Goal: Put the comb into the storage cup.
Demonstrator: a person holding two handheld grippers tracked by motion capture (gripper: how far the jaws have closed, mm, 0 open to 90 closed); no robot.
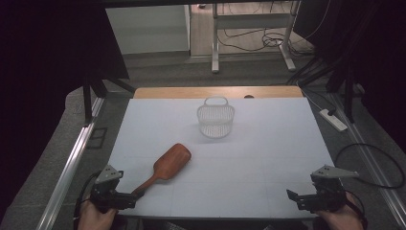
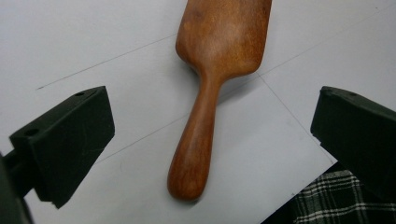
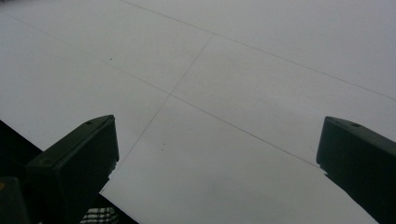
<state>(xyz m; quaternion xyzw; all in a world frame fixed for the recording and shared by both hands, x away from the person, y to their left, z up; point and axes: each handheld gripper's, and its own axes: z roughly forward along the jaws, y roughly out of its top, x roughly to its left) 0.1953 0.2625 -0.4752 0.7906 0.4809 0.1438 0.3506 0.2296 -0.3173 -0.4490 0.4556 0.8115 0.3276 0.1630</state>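
Note:
A brown wooden scoop (image 1: 167, 164) lies flat on the white table (image 1: 249, 158), its broad end toward the far side and its handle pointing at the near left corner. My left gripper (image 1: 125, 199) is open at that corner, and the handle end (image 2: 189, 177) lies between its two jaws without touching either. A white wire basket (image 1: 216, 118) with a loop handle stands upright near the table's far middle. My right gripper (image 1: 298, 197) is open at the near right edge, over bare table (image 3: 224, 93).
A wooden strip (image 1: 218, 91) runs along the table's far edge. Metal rails (image 1: 72, 163) flank the table on both sides, with cables and a power strip (image 1: 333, 120) on the floor to the right. Plaid cloth (image 2: 341, 200) shows below the near table edge.

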